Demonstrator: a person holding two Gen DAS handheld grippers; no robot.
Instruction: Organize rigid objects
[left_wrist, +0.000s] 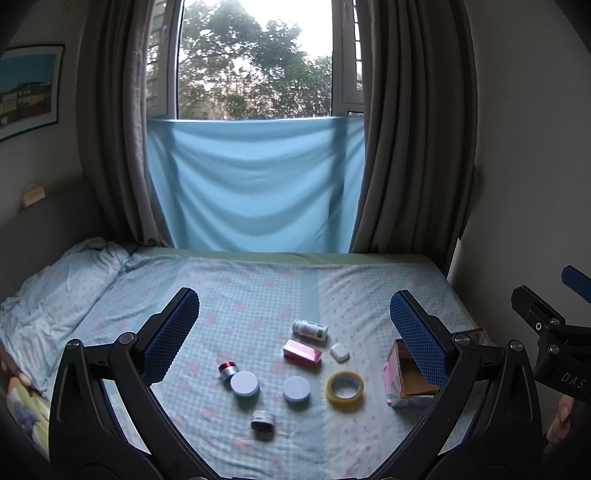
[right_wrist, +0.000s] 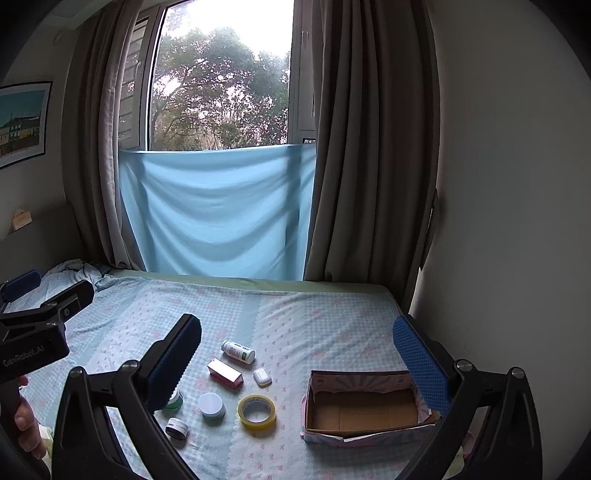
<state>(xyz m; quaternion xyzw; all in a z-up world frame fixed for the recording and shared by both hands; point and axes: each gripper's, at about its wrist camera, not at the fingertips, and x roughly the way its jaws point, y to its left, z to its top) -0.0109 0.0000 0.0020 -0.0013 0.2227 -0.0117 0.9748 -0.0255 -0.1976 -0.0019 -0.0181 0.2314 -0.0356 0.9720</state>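
On a bed (left_wrist: 258, 295) covered with a pale blue checked sheet printed with pink flowers, a cluster of small hard things lies in the open, and both grippers hang above it with nothing between their blue-padded fingers. The left gripper (left_wrist: 295, 325) is spread wide and released, framing the cluster in its own view. At the 9 o'clock side of the cluster lies a small jar with a red cap (left_wrist: 228, 370) on its side, touching a round jar with a pale lid and green base (left_wrist: 245, 384). Toward 6 o'clock sits a short dark tin with a silver label (left_wrist: 263, 420). Near the middle stands a second round white-lidded jar (left_wrist: 296, 389), apart from the others. At 12 o'clock a white pill bottle with a green label (left_wrist: 310, 329) lies on its side, and just below it rests a pink and red carton (left_wrist: 302, 352), also lying flat. Just to the right of the carton is a small white rounded case (left_wrist: 340, 352), and below that a roll of yellowish clear tape (left_wrist: 345, 387) lies flat with its hole up. At 3 o'clock, well apart from the tape, sits an open cardboard box (right_wrist: 364, 408) with pink patterned sides and a bare brown inside holding nothing. The right gripper (right_wrist: 295, 347) is likewise spread and released, its right finger in front of the box's right end in its own view.
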